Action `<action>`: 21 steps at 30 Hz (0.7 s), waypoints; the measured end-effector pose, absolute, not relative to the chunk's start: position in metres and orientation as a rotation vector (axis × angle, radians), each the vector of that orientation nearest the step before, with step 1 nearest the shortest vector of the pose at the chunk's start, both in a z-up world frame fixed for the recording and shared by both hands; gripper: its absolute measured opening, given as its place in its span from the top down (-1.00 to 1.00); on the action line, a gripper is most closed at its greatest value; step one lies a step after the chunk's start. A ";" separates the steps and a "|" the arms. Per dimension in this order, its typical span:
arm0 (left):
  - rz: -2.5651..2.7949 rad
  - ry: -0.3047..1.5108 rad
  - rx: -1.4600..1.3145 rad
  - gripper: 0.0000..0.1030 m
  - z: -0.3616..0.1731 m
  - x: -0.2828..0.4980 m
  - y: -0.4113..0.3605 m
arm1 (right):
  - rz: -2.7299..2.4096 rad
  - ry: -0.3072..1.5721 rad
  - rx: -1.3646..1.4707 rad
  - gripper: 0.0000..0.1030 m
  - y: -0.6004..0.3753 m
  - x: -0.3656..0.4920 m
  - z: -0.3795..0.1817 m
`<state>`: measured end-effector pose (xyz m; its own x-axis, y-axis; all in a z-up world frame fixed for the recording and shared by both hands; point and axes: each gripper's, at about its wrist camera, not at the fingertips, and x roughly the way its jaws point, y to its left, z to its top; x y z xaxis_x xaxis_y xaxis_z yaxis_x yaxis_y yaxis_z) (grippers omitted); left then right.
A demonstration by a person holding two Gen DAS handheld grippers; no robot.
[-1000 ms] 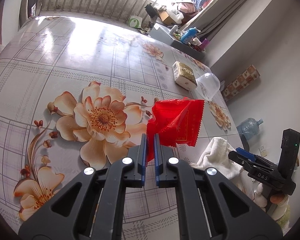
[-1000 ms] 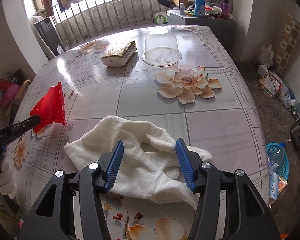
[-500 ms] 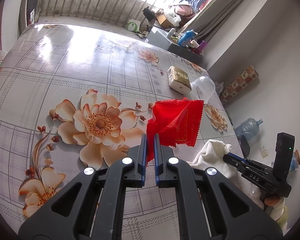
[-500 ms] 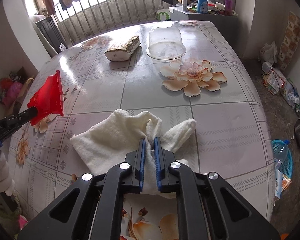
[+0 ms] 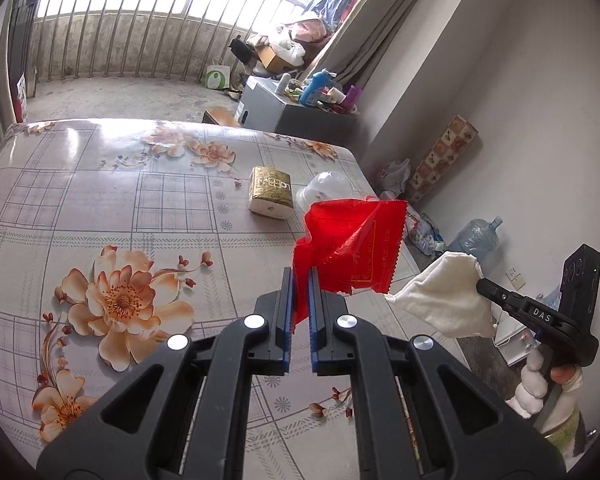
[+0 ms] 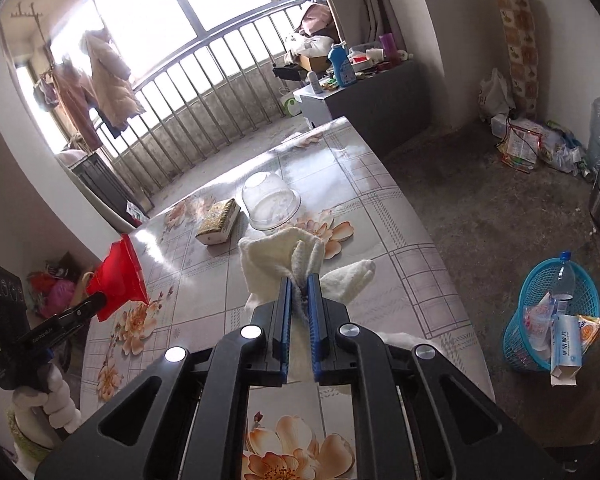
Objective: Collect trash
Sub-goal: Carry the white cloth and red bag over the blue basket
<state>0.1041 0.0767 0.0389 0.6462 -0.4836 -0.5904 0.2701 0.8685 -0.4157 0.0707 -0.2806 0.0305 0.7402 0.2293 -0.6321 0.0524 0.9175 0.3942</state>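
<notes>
Wrapper and cloth are both off the table (image 5: pixel 100 200) now, one in each claw. The left gripper (image 5: pixel 300 276) has its jaws pressed together on a corner of the red wrapper (image 5: pixel 352 248), which hangs above the table's right edge. The right gripper (image 6: pixel 299 284) pinches the bunched white cloth (image 6: pixel 284 256) over the near right part of the table; part of the cloth trails under the claw. So pickup looks done, while drop-off is left. Further along the right edge stand a tissue pack (image 6: pixel 219 222) and an upturned clear plastic bowl (image 6: pixel 270 200), just beside each other and untouched. On the floor to the right, well apart from the table, a blue basket (image 6: pixel 556 320) already holds a plastic bottle (image 6: pixel 562 276), a carton and some packets.
</notes>
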 end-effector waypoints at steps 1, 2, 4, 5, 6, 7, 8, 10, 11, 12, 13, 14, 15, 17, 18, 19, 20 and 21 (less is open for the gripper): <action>-0.453 0.750 -0.294 0.91 0.043 0.104 0.068 | 0.080 0.719 0.422 0.83 -0.291 0.065 0.033; -0.471 0.745 -0.284 0.91 0.046 0.105 0.059 | 0.056 0.701 0.438 0.83 -0.303 0.058 0.035; -0.513 0.740 -0.259 0.91 0.052 0.107 0.040 | -0.002 0.666 0.468 0.83 -0.326 0.045 0.039; -0.537 0.738 -0.244 0.91 0.054 0.108 0.029 | -0.032 0.647 0.483 0.83 -0.338 0.037 0.041; -0.562 0.737 -0.227 0.91 0.057 0.109 0.018 | -0.065 0.627 0.497 0.83 -0.351 0.029 0.043; -0.588 0.738 -0.210 0.91 0.059 0.111 0.005 | -0.099 0.607 0.510 0.83 -0.363 0.021 0.045; -0.616 0.741 -0.192 0.91 0.061 0.113 -0.008 | -0.134 0.587 0.523 0.83 -0.376 0.013 0.046; -0.673 0.749 -0.154 0.91 0.063 0.115 -0.038 | -0.204 0.553 0.552 0.83 -0.401 -0.005 0.047; -0.699 0.751 -0.134 0.91 0.064 0.116 -0.052 | -0.236 0.540 0.569 0.83 -0.413 -0.013 0.045; -0.727 0.755 -0.112 0.91 0.064 0.116 -0.069 | -0.266 0.529 0.590 0.83 -0.426 -0.021 0.042; -0.755 0.759 -0.092 0.91 0.065 0.117 -0.085 | -0.294 0.521 0.610 0.83 -0.437 -0.029 0.038; -0.783 0.764 -0.070 0.91 0.065 0.117 -0.102 | -0.323 0.516 0.631 0.83 -0.447 -0.037 0.033; -0.811 0.770 -0.048 0.91 0.064 0.118 -0.118 | -0.347 0.514 0.652 0.83 -0.458 -0.043 0.028; -0.863 0.787 -0.005 0.91 0.061 0.121 -0.152 | -0.390 0.516 0.697 0.83 -0.479 -0.052 0.015; -0.886 0.799 0.015 0.91 0.059 0.122 -0.168 | -0.412 0.521 0.715 0.83 -0.488 -0.056 0.008; -0.909 0.812 0.035 0.91 0.055 0.124 -0.186 | -0.435 0.529 0.731 0.83 -0.497 -0.060 0.000; -0.932 0.825 0.054 0.91 0.052 0.124 -0.203 | -0.456 0.536 0.751 0.83 -0.506 -0.062 -0.010; -0.954 0.840 0.072 0.91 0.048 0.125 -0.220 | -0.476 0.543 0.779 0.83 -0.514 -0.064 -0.020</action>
